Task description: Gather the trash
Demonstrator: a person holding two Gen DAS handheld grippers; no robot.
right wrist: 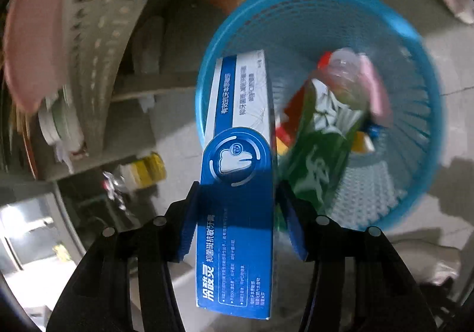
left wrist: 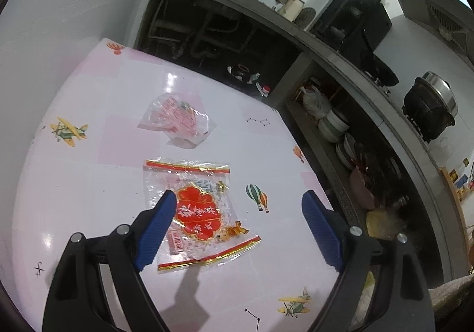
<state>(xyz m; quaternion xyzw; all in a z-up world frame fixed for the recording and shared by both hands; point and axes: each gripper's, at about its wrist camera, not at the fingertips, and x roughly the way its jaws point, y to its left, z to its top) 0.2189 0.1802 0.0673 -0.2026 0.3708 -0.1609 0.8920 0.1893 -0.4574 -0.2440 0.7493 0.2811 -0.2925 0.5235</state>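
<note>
Judging from how things lie, the collecting is partly done: the blue mesh basket (right wrist: 320, 101) on the floor already holds several wrappers, among them a green packet (right wrist: 323, 142), while two pieces of trash are left on the table (left wrist: 89, 184). Starting at the left of the left wrist view, the left gripper (left wrist: 237, 213) hangs above the table with its blue pads spread wide and nothing between them. Its left fingertip overlaps the edge of the red-and-gold clear wrapper (left wrist: 198, 213), which lies flat just below and between the pads, though contact cannot be confirmed. Farther back on the table, apart from the gripper, lies a crumpled pink-printed clear bag (left wrist: 177, 121). In the right wrist view, the right gripper (right wrist: 237, 198) holds a blue toothpaste box (right wrist: 240, 184) lengthwise between its pads, gripped at its middle. The box's far end reaches over the basket's near-left rim, so a release looks close; the two table wrappers would remain afterwards.
</note>
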